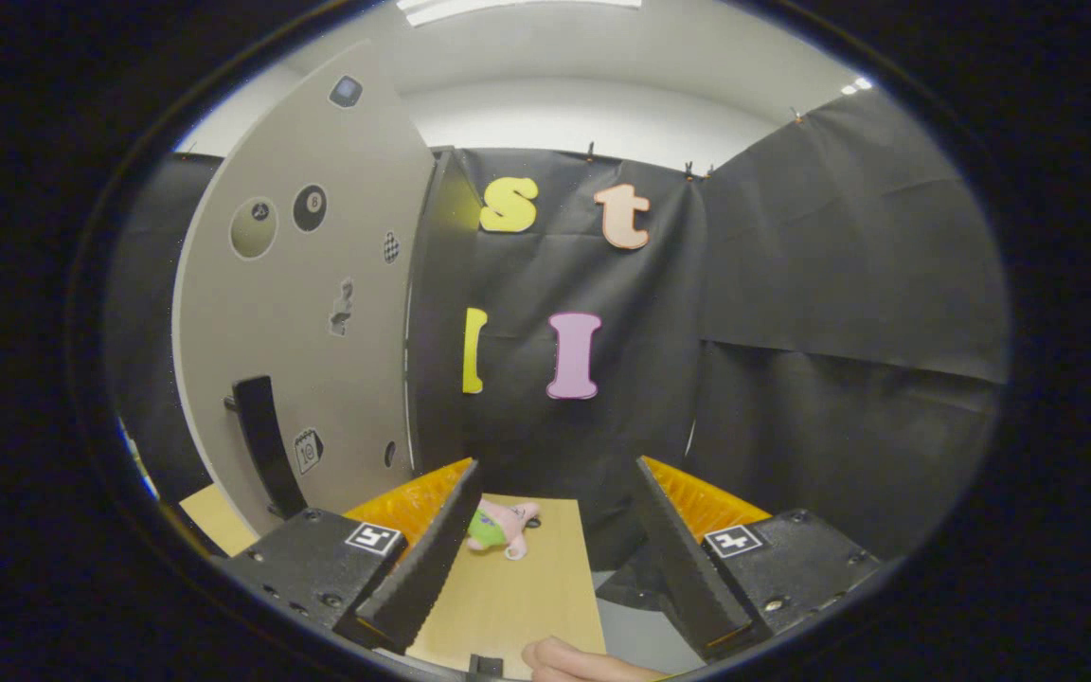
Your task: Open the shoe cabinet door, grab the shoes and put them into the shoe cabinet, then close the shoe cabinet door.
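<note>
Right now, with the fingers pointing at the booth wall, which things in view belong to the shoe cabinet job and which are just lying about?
For the job:
- shoe cabinet door, grey, standing to the left of the fingers
- door handle, black, low on that door
- gripper, fingers spread wide, holding nothing

Just lying about:
- pink and green plush toy on the wooden tabletop, between the fingers
- stickers on the door

Hand-held two-finger gripper (555,540), black with orange

Each of its two fingers (422,568) is a long black wedge with a finely ribbed inner face, backed by ribbed orange plastic. Each sits on a matte black block with small round screws and a square black-and-white marker on top. The fingers stand wide apart. A bare fingertip (574,660) shows below, between them.
</note>
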Motion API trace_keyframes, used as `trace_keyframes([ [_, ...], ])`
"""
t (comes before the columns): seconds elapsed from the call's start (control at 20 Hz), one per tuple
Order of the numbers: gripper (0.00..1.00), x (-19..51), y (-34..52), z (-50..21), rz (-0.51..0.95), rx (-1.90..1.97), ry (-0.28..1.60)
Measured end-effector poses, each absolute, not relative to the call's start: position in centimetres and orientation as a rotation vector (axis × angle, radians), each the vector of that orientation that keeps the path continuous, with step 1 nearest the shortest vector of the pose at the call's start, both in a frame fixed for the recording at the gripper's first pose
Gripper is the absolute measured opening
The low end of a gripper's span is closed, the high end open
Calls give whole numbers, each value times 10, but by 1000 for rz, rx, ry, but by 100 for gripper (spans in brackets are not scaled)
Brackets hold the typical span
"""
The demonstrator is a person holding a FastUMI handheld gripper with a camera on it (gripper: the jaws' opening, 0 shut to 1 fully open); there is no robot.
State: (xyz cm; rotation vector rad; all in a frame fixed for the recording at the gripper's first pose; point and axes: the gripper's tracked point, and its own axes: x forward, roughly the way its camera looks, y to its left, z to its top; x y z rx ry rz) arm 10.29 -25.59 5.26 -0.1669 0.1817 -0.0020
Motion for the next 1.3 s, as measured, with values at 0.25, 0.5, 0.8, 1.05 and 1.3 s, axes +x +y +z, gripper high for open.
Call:
trace_keyframes([
  [0.25, 100, 124, -209, 47, 78, -107, 180],
  [0.5, 94, 127, -153, 28, 143, -134, 206],
  [0.8, 89, 109, -121, 25, 117, -153, 220],
  [1.05, 90, 109, -85, 25, 98, -180, 217],
  [1.3, 90, 112, -41, 17, 70, -141, 202],
])
